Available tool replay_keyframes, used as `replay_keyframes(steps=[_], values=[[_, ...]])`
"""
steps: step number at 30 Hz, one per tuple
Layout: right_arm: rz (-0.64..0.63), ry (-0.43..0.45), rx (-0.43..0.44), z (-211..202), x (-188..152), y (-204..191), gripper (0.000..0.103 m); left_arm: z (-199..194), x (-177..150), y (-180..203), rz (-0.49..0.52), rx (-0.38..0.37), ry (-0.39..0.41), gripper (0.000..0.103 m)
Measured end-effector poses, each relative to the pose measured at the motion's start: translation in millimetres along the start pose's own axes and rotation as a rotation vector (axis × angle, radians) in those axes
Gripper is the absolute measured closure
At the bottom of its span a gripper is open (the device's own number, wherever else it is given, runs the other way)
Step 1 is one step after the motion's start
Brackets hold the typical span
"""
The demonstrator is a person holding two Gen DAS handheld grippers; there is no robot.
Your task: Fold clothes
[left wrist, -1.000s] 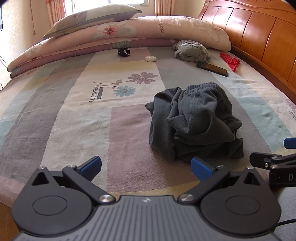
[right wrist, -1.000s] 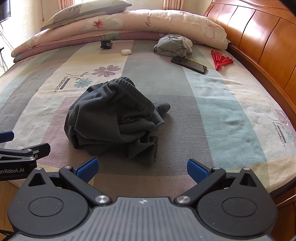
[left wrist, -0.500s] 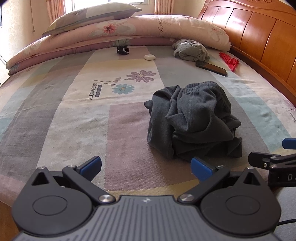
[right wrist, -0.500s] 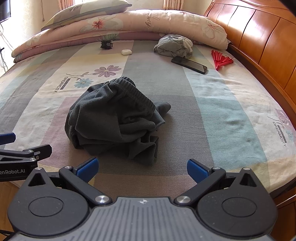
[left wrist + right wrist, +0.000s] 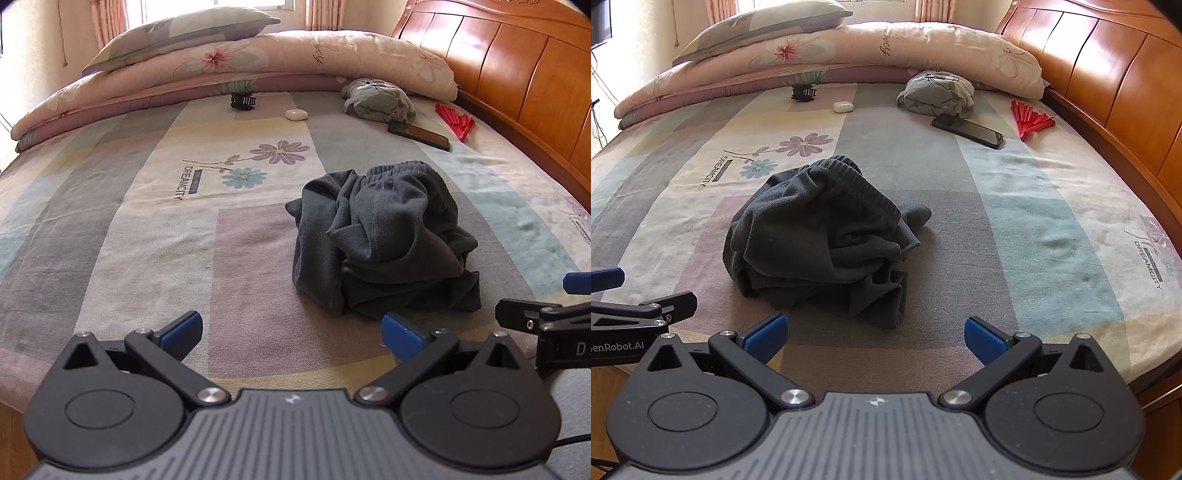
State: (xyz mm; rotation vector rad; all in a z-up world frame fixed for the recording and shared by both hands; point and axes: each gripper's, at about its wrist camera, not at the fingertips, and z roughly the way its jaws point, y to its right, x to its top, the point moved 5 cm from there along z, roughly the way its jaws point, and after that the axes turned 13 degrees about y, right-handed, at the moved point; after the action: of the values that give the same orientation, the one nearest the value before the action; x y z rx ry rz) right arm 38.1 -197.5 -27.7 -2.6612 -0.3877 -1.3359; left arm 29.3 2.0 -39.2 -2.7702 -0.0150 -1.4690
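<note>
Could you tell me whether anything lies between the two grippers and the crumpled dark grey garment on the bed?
Nothing visible does. The dark grey garment lies just ahead of the open left gripper and right gripper, with only bare bedsheet between. The phone and red fan lie well beyond it.

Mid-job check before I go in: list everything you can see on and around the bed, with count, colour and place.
dark garment: 1, charcoal grey, crumpled in a heap mid-bed, untouched
light garment: 1, grey-green, bunched near the quilt
phone: 1, black, flat beside the light garment
fan: 1, red, by the headboard
earbud case: 1, white, far centre
hair claw: 1, black, left of the case
quilt: 1, pink floral, folded along the far edge
pillow: 1, pale, on the quilt
headboard: 1, wooden, right side
left tongs: open, empty
right tongs: open, empty
</note>
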Motion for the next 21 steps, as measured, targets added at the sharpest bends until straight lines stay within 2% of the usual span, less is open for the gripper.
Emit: replay_keyframes(steps=[14, 21], values=[[0.001, 0.000, -0.002, 0.5, 0.2, 0.2, 0.000, 2.4, -1.6, 1.1, 0.002, -0.005, -0.002, 0.001], [0.006, -0.002, -0.002, 3.8, 0.3, 2.8, 0.000, 5.6, -1.9, 4.5, 0.028, -0.003, 0.022, 0.001]])
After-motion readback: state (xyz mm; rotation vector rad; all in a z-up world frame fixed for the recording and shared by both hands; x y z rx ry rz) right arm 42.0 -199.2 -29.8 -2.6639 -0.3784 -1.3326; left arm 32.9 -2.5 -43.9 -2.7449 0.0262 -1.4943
